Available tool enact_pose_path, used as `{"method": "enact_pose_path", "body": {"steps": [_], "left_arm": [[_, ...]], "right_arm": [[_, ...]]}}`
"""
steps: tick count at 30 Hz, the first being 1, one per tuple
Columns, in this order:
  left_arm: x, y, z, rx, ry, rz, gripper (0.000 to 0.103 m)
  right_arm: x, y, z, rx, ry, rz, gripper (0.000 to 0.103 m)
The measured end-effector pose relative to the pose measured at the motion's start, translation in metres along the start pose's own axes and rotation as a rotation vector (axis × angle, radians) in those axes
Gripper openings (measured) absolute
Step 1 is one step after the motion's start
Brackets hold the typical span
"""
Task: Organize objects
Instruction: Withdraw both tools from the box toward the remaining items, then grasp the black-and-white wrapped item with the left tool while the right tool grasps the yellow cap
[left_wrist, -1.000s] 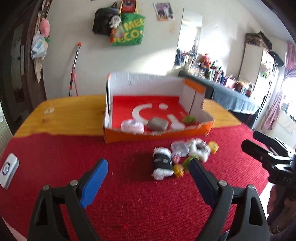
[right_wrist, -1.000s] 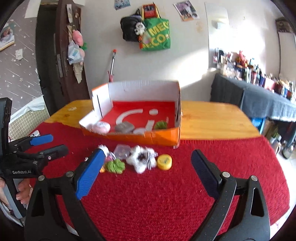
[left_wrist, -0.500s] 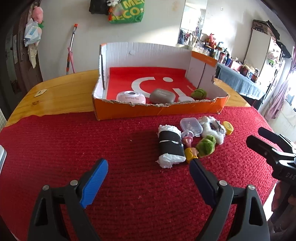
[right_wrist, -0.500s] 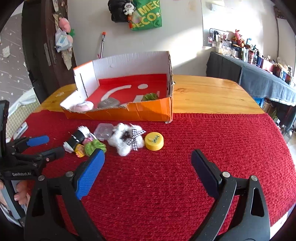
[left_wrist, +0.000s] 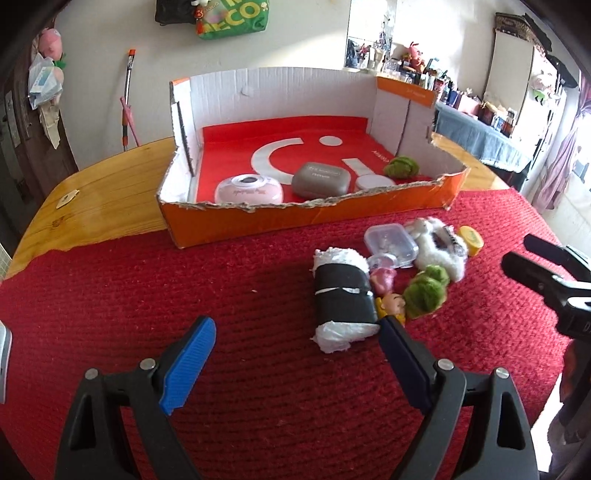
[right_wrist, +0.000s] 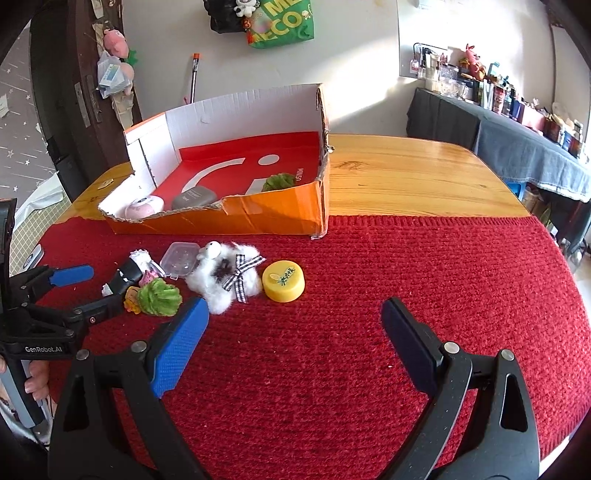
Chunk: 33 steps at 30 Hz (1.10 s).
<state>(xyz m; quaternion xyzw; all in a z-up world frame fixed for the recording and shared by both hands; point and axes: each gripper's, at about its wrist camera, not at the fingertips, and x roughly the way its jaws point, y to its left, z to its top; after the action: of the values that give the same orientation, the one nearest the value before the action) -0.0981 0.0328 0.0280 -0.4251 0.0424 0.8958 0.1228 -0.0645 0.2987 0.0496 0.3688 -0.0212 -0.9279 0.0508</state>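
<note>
An open orange cardboard box (left_wrist: 310, 212) (right_wrist: 258, 218) holds a pink round case (left_wrist: 249, 189), a grey case (left_wrist: 320, 180) and a green fuzzy ball (left_wrist: 400, 167). In front of it on the red cloth lie a black-and-white roll (left_wrist: 343, 299), a clear plastic box (left_wrist: 389, 242), a white fluffy toy (right_wrist: 225, 275), a green fuzzy ball (right_wrist: 160, 297) and a yellow round tin (right_wrist: 283, 280). My left gripper (left_wrist: 295, 339) is open, just short of the roll. My right gripper (right_wrist: 293, 325) is open and empty, below the yellow tin.
The red cloth (right_wrist: 406, 295) covers the near part of a wooden table (right_wrist: 399, 177). A white device (left_wrist: 3, 354) lies at the cloth's left edge. A shelf with bottles (right_wrist: 517, 110) stands at the right wall.
Both grippers have moved forward and lower toward the objects on the cloth; the box and pile look larger. Both stay open.
</note>
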Motion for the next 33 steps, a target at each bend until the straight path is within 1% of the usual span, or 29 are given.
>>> {"method": "enact_pose_path", "body": {"steps": [3, 7, 9, 13, 15, 16, 18, 20, 23, 25, 26, 27, 28, 29, 30, 31, 32, 33], "left_arm": [[0.002, 0.006, 0.0, -0.004, 0.012, 0.003, 0.091], [0.003, 0.013, 0.003, 0.004, 0.004, 0.045, 0.091], [0.003, 0.014, 0.004, 0.018, 0.002, 0.046, 0.091], [0.005, 0.009, 0.006, 0.064, 0.005, 0.042, 0.091], [0.007, 0.006, 0.008, 0.082, 0.007, 0.029, 0.091], [0.009, 0.005, 0.009, 0.088, 0.01, 0.025, 0.089], [0.012, 0.003, 0.011, 0.098, 0.017, 0.015, 0.084], [0.013, 0.002, 0.013, 0.102, 0.017, 0.003, 0.081], [0.014, 0.002, 0.015, 0.101, 0.018, -0.02, 0.072], [0.015, 0.002, 0.017, 0.089, 0.019, -0.045, 0.065], [0.015, 0.002, 0.018, 0.085, 0.017, -0.055, 0.063], [0.015, 0.002, 0.019, 0.078, 0.013, -0.07, 0.057], [0.015, 0.001, 0.02, 0.073, 0.012, -0.082, 0.051], [0.015, 0.001, 0.02, 0.07, 0.011, -0.091, 0.048], [0.015, 0.0, 0.02, 0.072, 0.008, -0.098, 0.042], [0.014, -0.002, 0.02, 0.074, 0.005, -0.104, 0.037], [0.013, -0.002, 0.019, 0.075, 0.002, -0.107, 0.037], [0.012, -0.002, 0.019, 0.072, -0.003, -0.108, 0.037]], "right_arm": [[0.001, -0.002, 0.001, 0.001, 0.003, -0.001, 0.096], [0.005, -0.005, 0.002, -0.001, 0.013, -0.01, 0.096], [0.009, -0.007, 0.003, -0.007, 0.026, -0.012, 0.096], [0.017, -0.006, 0.005, -0.071, 0.061, 0.012, 0.096], [0.022, -0.003, 0.006, -0.118, 0.08, -0.021, 0.095], [0.024, -0.002, 0.006, -0.132, 0.087, -0.031, 0.094], [0.028, -0.001, 0.007, -0.154, 0.099, -0.042, 0.09], [0.033, -0.001, 0.01, -0.162, 0.119, -0.04, 0.081], [0.04, -0.004, 0.012, -0.167, 0.144, -0.031, 0.072], [0.042, -0.005, 0.014, -0.16, 0.152, -0.006, 0.069], [0.043, -0.005, 0.016, -0.161, 0.153, 0.0, 0.065], [0.044, -0.005, 0.017, -0.163, 0.151, 0.007, 0.063], [0.045, -0.004, 0.018, -0.166, 0.148, 0.023, 0.058], [0.046, -0.003, 0.019, -0.168, 0.143, 0.037, 0.052], [0.047, -0.002, 0.018, -0.171, 0.143, 0.047, 0.049], [0.047, 0.0, 0.018, -0.18, 0.138, 0.052, 0.042], [0.047, 0.001, 0.018, -0.185, 0.13, 0.056, 0.028], [0.046, 0.002, 0.018, -0.188, 0.126, 0.067, 0.028]]}}
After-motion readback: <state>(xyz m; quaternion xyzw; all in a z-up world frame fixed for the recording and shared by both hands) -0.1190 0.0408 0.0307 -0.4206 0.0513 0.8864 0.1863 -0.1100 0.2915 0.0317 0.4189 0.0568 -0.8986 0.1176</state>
